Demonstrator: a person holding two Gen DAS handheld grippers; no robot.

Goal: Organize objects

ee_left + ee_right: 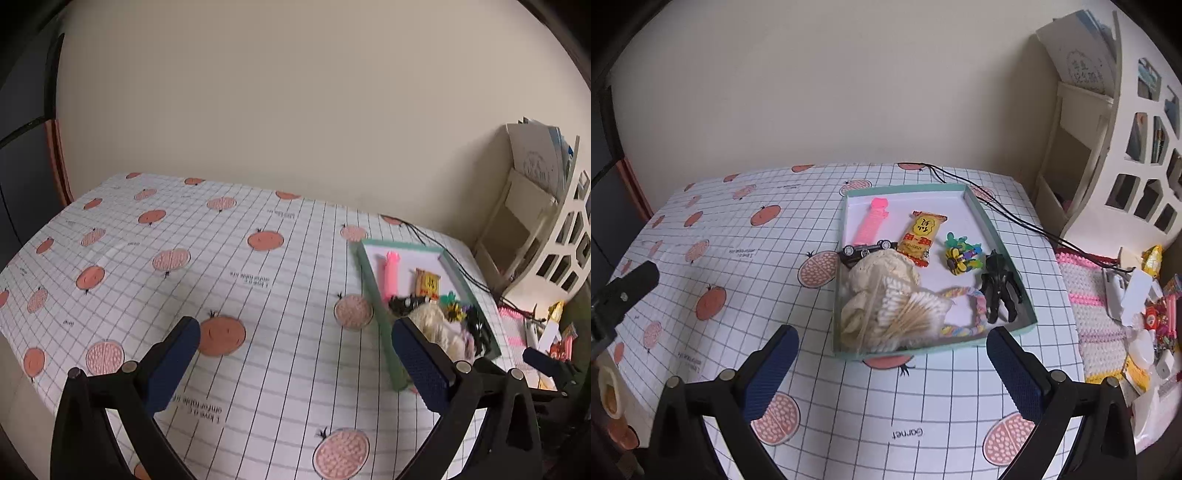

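A shallow green-rimmed tray (1019,273) (373,273) sits on the gridded tablecloth. Inside lie a pink toy (871,221) (390,273), an orange snack packet (921,236) (428,284), a black toy car (866,251), a bag of cotton swabs (886,306) (439,325), a colourful bee toy (960,254), a black figure (999,290) and a pastel rope ring (975,314). My right gripper (892,347) hangs open just in front of the tray, holding nothing. My left gripper (295,339) stands open over bare cloth left of the tray, also holding nothing.
A white cut-out shelf (1126,147) with booklets stands at the right wall. Right of the tray lies a pink crocheted mat (1093,302) beside a heap of small packets (1152,314). A black cord (1008,218) runs from the tray's far side. The tablecloth (738,258) stretches left.
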